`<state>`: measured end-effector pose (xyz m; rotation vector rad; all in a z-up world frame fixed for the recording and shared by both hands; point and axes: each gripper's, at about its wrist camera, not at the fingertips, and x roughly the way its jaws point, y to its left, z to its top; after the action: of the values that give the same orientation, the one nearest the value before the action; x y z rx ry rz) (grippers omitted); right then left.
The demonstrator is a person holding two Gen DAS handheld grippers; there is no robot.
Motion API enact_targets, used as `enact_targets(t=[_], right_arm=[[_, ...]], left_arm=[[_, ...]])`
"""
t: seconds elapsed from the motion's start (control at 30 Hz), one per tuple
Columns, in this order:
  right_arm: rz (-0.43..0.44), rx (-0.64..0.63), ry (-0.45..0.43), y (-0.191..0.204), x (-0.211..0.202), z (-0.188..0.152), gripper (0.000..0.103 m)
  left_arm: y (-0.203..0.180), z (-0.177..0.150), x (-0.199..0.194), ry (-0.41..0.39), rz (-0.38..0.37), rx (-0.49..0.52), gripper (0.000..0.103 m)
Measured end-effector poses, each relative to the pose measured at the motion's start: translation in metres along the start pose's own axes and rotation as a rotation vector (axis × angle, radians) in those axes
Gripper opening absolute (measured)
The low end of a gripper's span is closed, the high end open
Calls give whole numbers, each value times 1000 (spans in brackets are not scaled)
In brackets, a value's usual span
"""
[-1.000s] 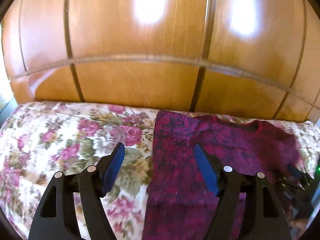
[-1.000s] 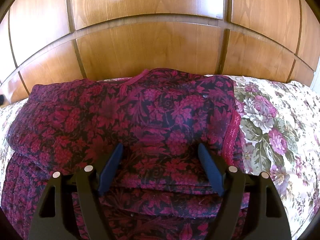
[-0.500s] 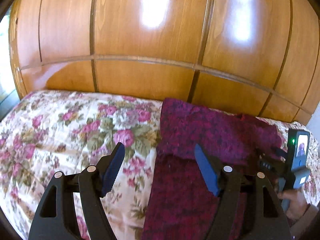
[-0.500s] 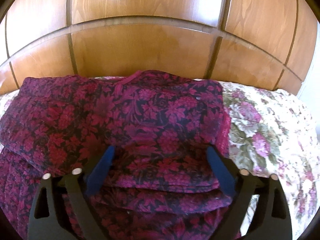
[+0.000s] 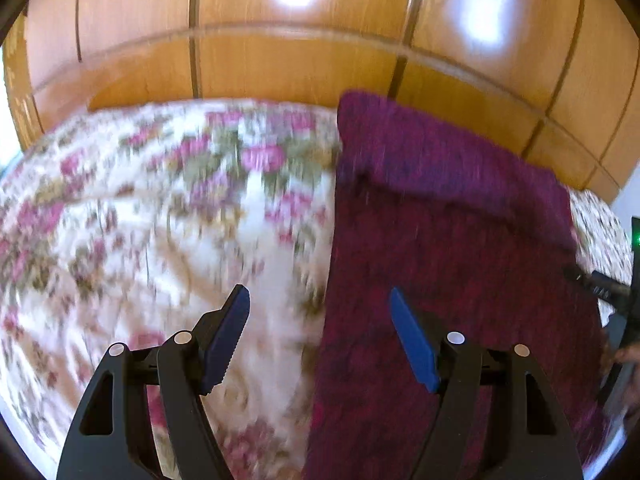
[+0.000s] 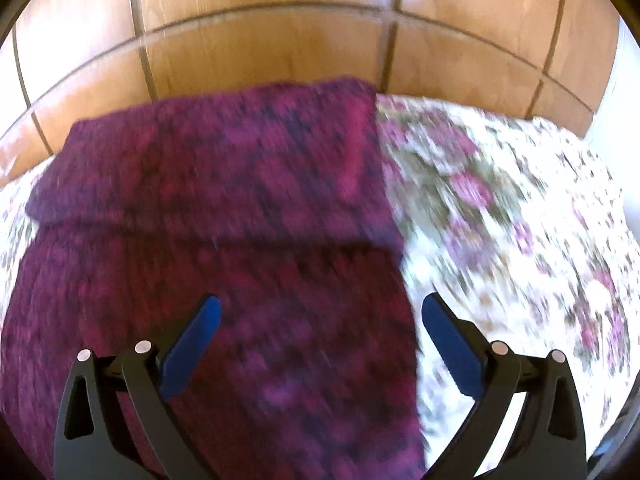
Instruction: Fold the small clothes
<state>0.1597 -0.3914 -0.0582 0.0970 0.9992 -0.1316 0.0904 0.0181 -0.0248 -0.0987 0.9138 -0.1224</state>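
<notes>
A dark magenta patterned garment [image 5: 448, 248] lies partly folded on the floral bedspread [image 5: 140, 216], its top part doubled over near the headboard. My left gripper [image 5: 320, 320] is open and empty above the garment's left edge. My right gripper [image 6: 320, 328] is open and empty above the garment's [image 6: 224, 216] right edge, over the bedspread [image 6: 500, 216]. The other gripper [image 5: 616, 292] shows at the right edge of the left wrist view. Both views are motion-blurred.
A glossy wooden headboard [image 5: 304, 52] rises directly behind the bed; it also shows in the right wrist view [image 6: 280, 40]. Floral bedspread extends left and right of the garment.
Both grippers have pulled back and up from the garment, staying open. The garment now looks smaller and farther away in both views, with more bedspread showing.
</notes>
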Motion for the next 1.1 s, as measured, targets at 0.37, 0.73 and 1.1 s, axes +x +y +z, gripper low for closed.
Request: enact_targets(t=[0.37,0.73,1.1], right_arm=[[283,72,169,-30,-67,-122,92],[542,128,246,-35,-106,-131,22],[641,382,45,-45,-79,-29,21]], left_arm=[[29,-95,-40,181,-288,13,57],[22,-87,-63,209,-508,19,16],[18,6,-39,83,-647,-186,14]])
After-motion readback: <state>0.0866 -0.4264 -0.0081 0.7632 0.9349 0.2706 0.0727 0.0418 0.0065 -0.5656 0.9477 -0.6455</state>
